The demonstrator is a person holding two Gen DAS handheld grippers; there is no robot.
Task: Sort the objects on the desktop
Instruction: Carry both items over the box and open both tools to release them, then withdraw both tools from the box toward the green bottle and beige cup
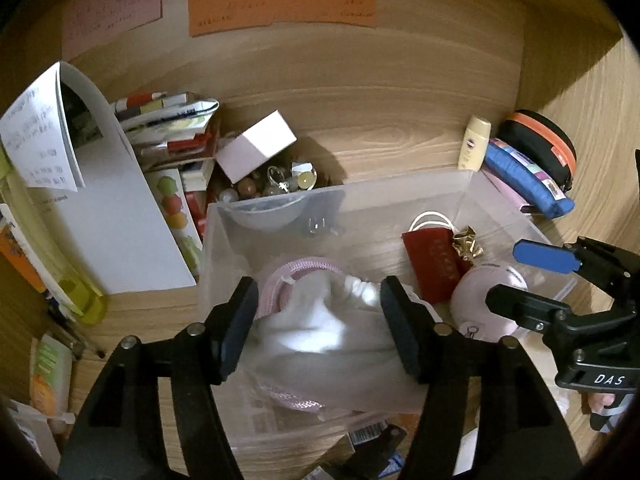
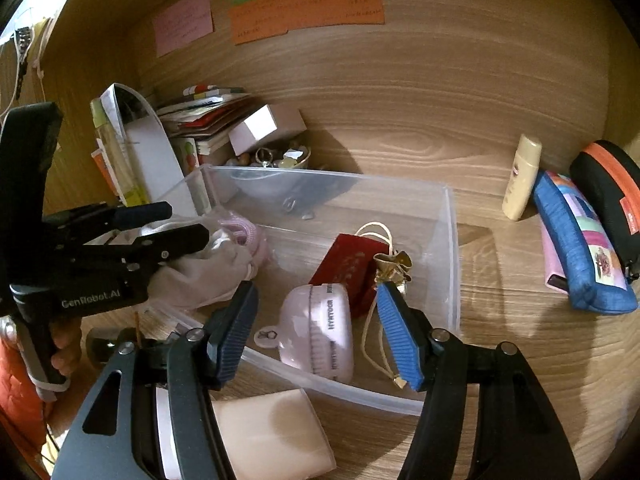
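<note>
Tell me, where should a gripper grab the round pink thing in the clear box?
Probably across its two flat faces. The round pink case stands on edge against the clear box front wall, beside the red pouch. Come from above: the right gripper already straddles it, open, with its fingers on either side.

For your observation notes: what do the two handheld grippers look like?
Both are black, with bolted, angular arms. The left gripper has dark ribbed pads and white "GenRobot.AI" lettering. The right gripper has one bright blue pad and white "DAS" lettering.
</note>
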